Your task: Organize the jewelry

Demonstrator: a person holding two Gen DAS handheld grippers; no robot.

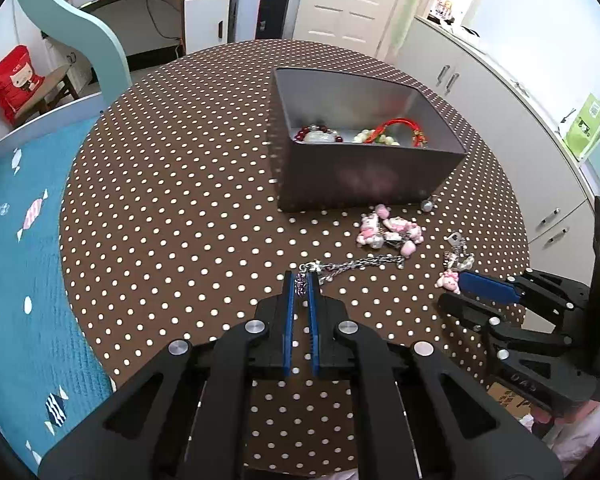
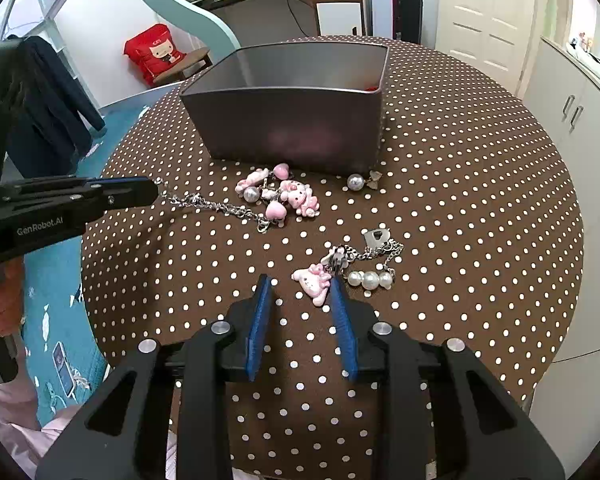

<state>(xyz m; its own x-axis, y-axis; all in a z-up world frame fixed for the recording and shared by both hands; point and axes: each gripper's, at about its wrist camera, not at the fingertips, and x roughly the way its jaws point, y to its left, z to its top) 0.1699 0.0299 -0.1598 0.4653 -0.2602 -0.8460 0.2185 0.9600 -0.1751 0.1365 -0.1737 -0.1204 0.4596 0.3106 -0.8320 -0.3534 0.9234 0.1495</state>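
A grey metal box stands on the round polka-dot table and holds red and pale bead bracelets. In front of it lies a pink charm bracelet with a silver chain. My left gripper is shut on the end of that chain. A second pink charm with pearls lies nearer. My right gripper is open, its right finger touching this charm.
A loose pearl earring lies by the box's corner. White cabinets stand right of the table, and a blue candy-print bed cover lies on the left. A red cushion sits on a stool behind.
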